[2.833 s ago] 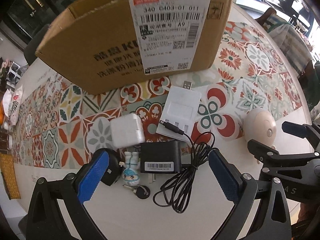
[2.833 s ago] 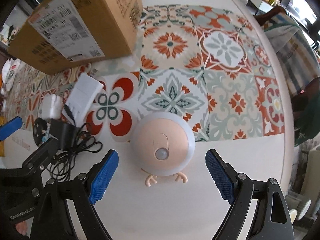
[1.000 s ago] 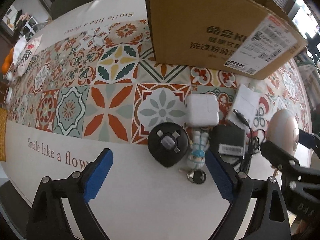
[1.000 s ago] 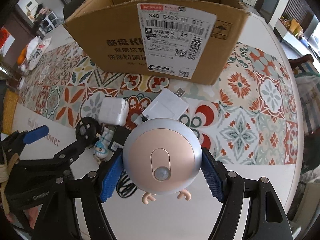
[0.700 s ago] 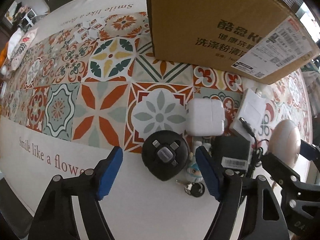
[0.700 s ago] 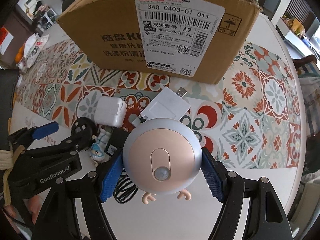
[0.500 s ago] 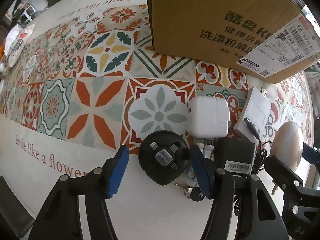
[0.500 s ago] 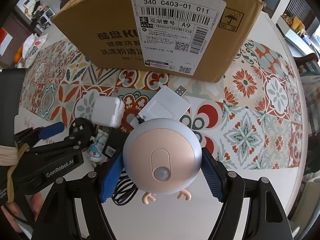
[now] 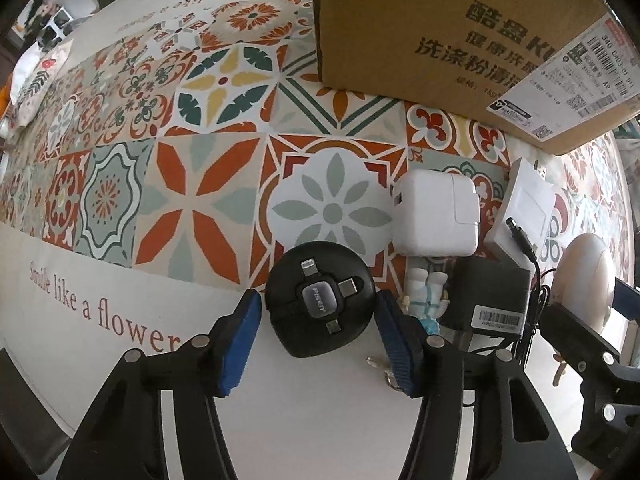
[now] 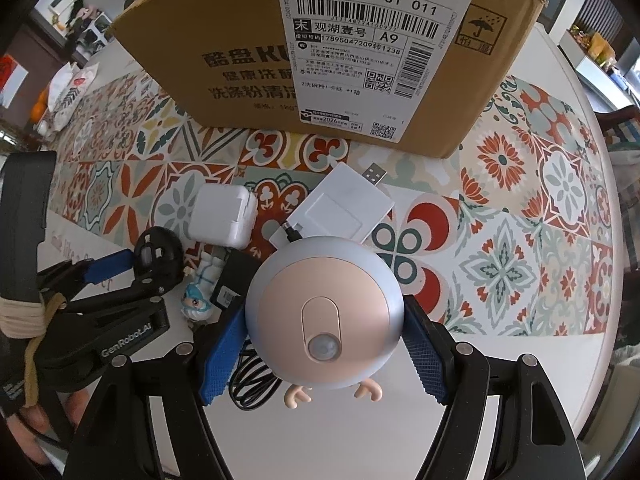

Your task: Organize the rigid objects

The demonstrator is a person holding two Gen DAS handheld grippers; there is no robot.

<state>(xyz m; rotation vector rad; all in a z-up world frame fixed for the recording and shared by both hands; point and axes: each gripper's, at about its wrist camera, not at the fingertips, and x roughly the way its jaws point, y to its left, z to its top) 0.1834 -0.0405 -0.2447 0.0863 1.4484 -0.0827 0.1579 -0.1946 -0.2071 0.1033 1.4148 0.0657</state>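
Keys (image 9: pixel 386 372) half hidden behind left gripper (image 9: pixel 320 322), closing around black disc (image 9: pixel 320 304); right gripper (image 10: pixel 322 344) clamping dome lamp (image 10: pixel 324 312), box label (image 10: pixel 372 48) legible there.

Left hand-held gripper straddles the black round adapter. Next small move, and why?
Probably finish closing: the left hand-held gripper is closing with the black round adapter between its pads, right pad touching, a thin gap on the left.

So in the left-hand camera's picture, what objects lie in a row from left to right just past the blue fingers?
Black round cable reel → small toy figure → black power adapter → round pink lamp, which sits in the right gripper.
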